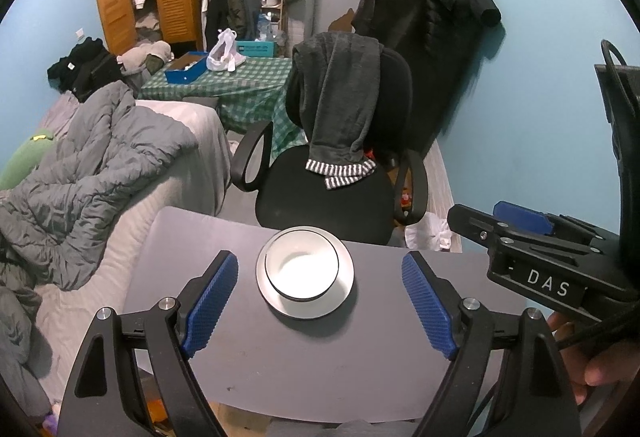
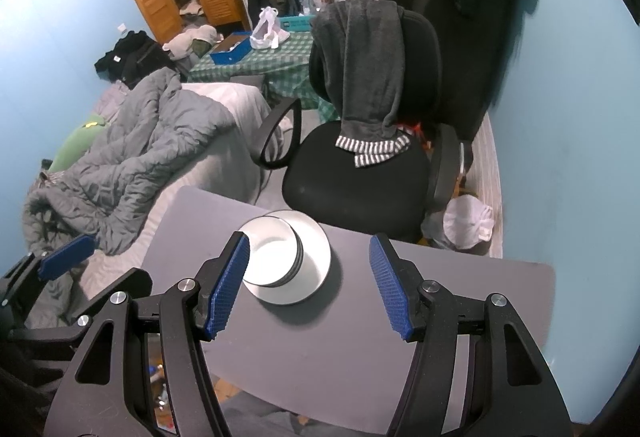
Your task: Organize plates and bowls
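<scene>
A white bowl with a dark rim (image 1: 303, 263) sits stacked on a white plate (image 1: 316, 307) at the far middle of a small grey table (image 1: 320, 369). In the right wrist view the bowl stack (image 2: 270, 255) shows several dark rims, nested on the plate (image 2: 312, 261). My left gripper (image 1: 320, 305) is open and empty, hovering just short of the stack. My right gripper (image 2: 310, 281) is open and empty, a little right of the stack. The right gripper also shows at the right of the left wrist view (image 1: 520, 233).
A black office chair (image 1: 340, 177) with a grey garment over its back stands just beyond the table. A bed with a grey duvet (image 1: 92, 165) lies to the left. A blue wall (image 1: 540, 137) runs along the right.
</scene>
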`<state>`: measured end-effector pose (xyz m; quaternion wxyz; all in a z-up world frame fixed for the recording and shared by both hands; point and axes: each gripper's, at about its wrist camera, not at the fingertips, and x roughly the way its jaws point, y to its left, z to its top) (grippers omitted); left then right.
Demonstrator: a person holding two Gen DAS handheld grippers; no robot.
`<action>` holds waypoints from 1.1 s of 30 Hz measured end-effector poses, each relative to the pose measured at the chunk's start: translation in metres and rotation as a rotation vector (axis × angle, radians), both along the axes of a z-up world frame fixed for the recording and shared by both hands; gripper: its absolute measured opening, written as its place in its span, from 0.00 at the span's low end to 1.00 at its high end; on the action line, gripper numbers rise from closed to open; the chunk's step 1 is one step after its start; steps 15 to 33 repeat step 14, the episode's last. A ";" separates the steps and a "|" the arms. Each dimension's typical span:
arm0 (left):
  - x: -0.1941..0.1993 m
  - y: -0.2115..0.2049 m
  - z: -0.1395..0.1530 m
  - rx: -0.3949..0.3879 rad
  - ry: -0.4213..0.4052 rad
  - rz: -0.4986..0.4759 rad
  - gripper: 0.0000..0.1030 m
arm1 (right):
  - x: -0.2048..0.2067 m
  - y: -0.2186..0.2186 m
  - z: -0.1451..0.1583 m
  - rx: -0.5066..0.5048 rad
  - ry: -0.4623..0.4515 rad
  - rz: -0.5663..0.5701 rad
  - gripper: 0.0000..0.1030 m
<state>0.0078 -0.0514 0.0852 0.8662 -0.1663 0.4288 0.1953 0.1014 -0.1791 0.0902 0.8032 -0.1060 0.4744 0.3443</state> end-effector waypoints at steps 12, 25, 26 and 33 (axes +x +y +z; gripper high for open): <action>-0.008 0.014 0.000 -0.029 -0.027 0.042 0.83 | 0.001 0.003 0.004 0.003 0.002 0.015 0.60; -0.009 0.015 0.001 -0.023 -0.026 0.044 0.83 | 0.000 0.003 0.004 0.003 0.002 0.014 0.60; -0.009 0.015 0.001 -0.023 -0.026 0.044 0.83 | 0.000 0.003 0.004 0.003 0.002 0.014 0.60; -0.009 0.015 0.001 -0.023 -0.026 0.044 0.83 | 0.000 0.003 0.004 0.003 0.002 0.014 0.60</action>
